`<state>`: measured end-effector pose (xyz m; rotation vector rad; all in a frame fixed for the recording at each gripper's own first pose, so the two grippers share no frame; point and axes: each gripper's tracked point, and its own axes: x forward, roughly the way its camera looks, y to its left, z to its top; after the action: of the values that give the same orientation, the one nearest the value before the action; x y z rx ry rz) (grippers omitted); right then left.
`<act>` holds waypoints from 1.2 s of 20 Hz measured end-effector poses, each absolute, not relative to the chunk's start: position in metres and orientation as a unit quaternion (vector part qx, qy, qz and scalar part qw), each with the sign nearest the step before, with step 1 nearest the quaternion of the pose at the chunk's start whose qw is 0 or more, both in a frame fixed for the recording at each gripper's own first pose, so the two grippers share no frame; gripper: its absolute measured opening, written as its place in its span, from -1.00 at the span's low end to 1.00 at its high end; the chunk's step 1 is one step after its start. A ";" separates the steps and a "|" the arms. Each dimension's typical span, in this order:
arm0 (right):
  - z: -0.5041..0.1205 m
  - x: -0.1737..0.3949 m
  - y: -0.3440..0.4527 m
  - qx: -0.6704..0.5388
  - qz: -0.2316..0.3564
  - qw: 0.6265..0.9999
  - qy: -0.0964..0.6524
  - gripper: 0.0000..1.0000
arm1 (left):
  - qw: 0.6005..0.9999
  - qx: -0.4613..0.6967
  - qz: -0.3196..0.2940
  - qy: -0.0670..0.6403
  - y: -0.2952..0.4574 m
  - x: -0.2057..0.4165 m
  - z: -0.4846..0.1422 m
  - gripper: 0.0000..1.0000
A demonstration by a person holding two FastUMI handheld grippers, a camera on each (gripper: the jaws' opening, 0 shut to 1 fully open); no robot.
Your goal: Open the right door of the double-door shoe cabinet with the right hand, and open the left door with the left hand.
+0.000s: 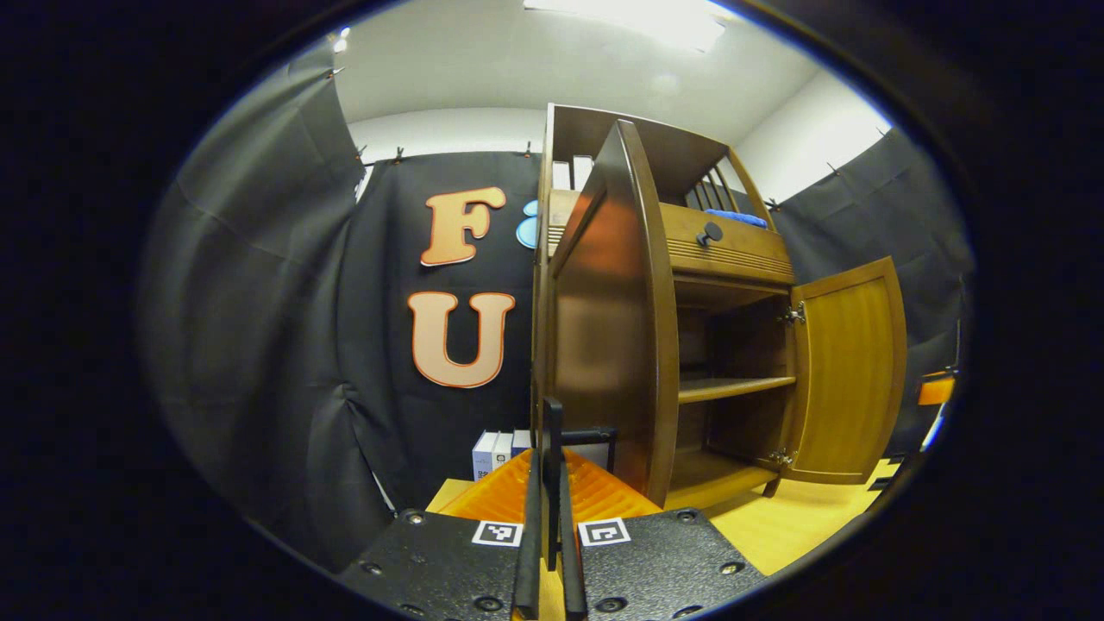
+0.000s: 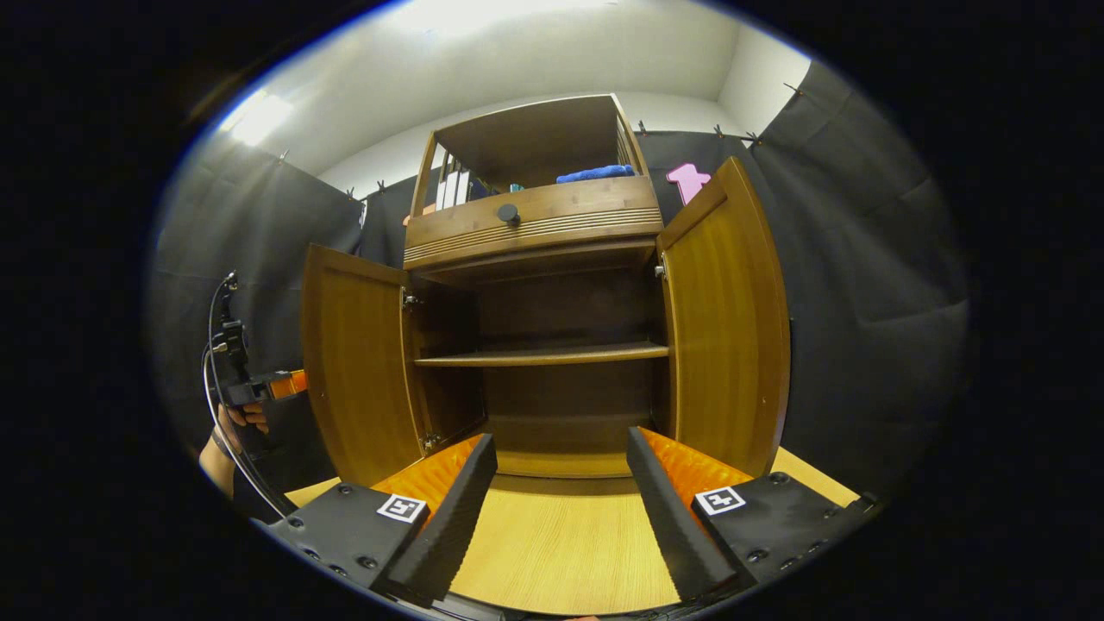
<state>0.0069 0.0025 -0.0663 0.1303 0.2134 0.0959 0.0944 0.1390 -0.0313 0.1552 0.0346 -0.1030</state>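
The shoe cabinet (image 2: 535, 345) stands on the wooden floor (image 2: 561, 543) before you, left door (image 2: 354, 379) and right door (image 2: 724, 328) both swung wide. Your left gripper (image 1: 550, 431) is clamped on the left door's handle (image 1: 586, 435); your right gripper (image 2: 561, 483) gapes, holding nothing.

left door (image 1: 612, 319) close, cabinet (image 2: 543, 345) frontal

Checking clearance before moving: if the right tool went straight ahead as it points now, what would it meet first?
Probably nothing soon: the right tool points between the open doors into the cabinet, likely reaching its back panel under the shelf.
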 end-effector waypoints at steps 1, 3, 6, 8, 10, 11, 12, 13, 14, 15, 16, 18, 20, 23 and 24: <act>-0.068 0.009 0.003 0.070 0.049 0.990 0.108 0.97 | 0.995 0.076 -0.056 0.020 0.140 0.091 -0.033 -0.80; -0.071 0.012 0.001 0.073 0.050 0.990 0.110 0.97 | 0.996 0.068 -0.054 0.026 0.142 0.080 -0.037 -0.81; -0.074 0.013 0.000 0.070 0.052 0.990 0.108 0.97 | 0.996 0.073 -0.044 0.030 0.146 0.057 -0.036 -0.80; -0.074 0.013 0.000 0.069 0.051 0.991 0.106 0.97 | 0.997 0.073 -0.031 0.023 0.152 0.041 -0.030 -0.80; -0.074 0.015 0.001 0.070 0.050 0.991 0.105 0.97 | 0.998 0.060 -0.025 0.024 0.150 0.025 -0.030 -0.85; -0.072 0.014 0.003 0.070 0.051 0.991 0.104 0.97 | 0.998 0.049 -0.025 0.028 0.146 0.018 -0.032 -0.96; -0.069 0.012 0.004 0.070 0.051 0.991 0.102 0.97 | 0.998 0.038 -0.026 0.034 0.139 0.012 -0.033 -0.77; -0.066 0.012 0.002 0.067 0.049 0.992 0.099 0.97 | 0.999 0.027 -0.026 0.039 0.132 0.009 -0.033 -0.92; -0.064 0.011 0.001 0.063 0.046 0.992 0.096 0.97 | 0.998 0.017 -0.028 0.044 0.122 0.008 -0.033 -1.00; -0.060 0.011 0.000 0.060 0.042 0.993 0.092 0.97 | 0.998 0.008 -0.033 0.047 0.110 0.008 -0.031 -1.00; -0.056 0.011 -0.001 0.057 0.039 0.994 0.086 0.97 | 0.998 0.003 -0.042 0.048 0.097 0.010 -0.028 -0.92; -0.046 0.015 -0.007 0.049 0.028 0.996 0.070 0.97 | 0.997 -0.004 -0.063 0.046 0.066 0.019 -0.020 -1.00; -0.038 0.020 -0.013 0.041 0.014 0.998 0.055 0.97 | 0.996 -0.015 -0.080 0.043 0.042 0.027 -0.014 -0.87; -0.037 0.026 -0.017 0.040 0.003 0.998 0.046 0.97 | 0.995 -0.046 -0.085 0.039 0.014 0.035 -0.012 -0.74; -0.037 0.027 -0.015 0.043 0.008 0.998 0.046 0.96 | 0.994 -0.055 -0.091 0.039 0.005 0.037 -0.014 -0.50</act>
<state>0.0272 -0.0148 -0.0373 0.0854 0.0925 0.0151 0.0368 0.0050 -0.0136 -0.1107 0.0788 -0.1828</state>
